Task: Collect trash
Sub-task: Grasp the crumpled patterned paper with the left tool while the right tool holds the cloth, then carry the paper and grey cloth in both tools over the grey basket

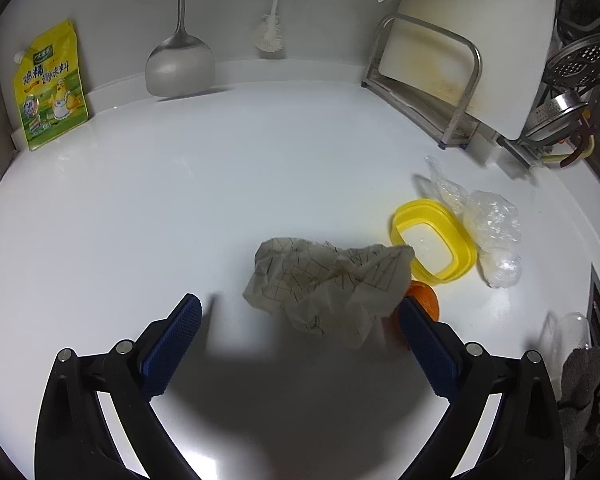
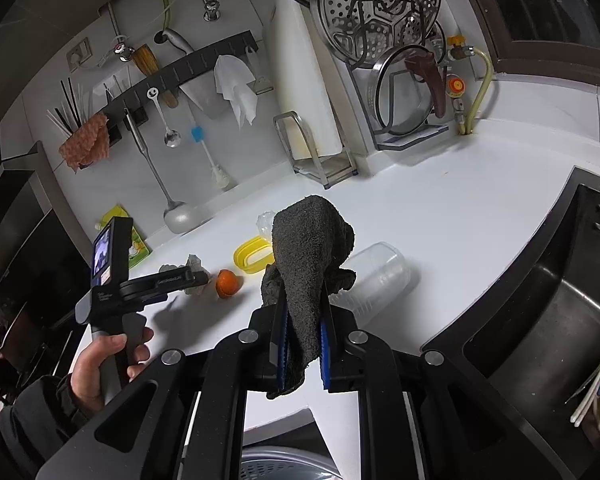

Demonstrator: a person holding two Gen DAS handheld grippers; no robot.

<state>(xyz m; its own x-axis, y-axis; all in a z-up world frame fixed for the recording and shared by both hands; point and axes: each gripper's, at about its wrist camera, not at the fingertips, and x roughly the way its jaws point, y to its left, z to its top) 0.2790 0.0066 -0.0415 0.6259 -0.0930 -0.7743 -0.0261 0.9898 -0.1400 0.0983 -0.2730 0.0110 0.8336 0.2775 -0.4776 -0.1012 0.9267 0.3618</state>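
Note:
A crumpled greasy paper sheet [image 1: 328, 284] lies on the white counter [image 1: 220, 184], just ahead of my open left gripper [image 1: 300, 308], between its blue pads and nearer the right one. An orange fruit [image 1: 424, 298] sits behind the right pad. A yellow lid [image 1: 434, 238] and crumpled clear plastic [image 1: 484, 220] lie to the right. My right gripper [image 2: 303, 320] is shut on a dark grey cloth [image 2: 310, 248], held above the counter. A clear plastic container [image 2: 376, 276] lies on its side behind the cloth. The orange [image 2: 227, 283] and the lid [image 2: 254, 258] show there too.
A yellow seasoning pouch [image 1: 50, 84] leans on the back wall. A spatula [image 1: 180, 60] and a brush [image 1: 270, 28] hang there. A cutting board rack [image 1: 432, 76] stands at the back right. A black sink [image 2: 548, 320] is at the right.

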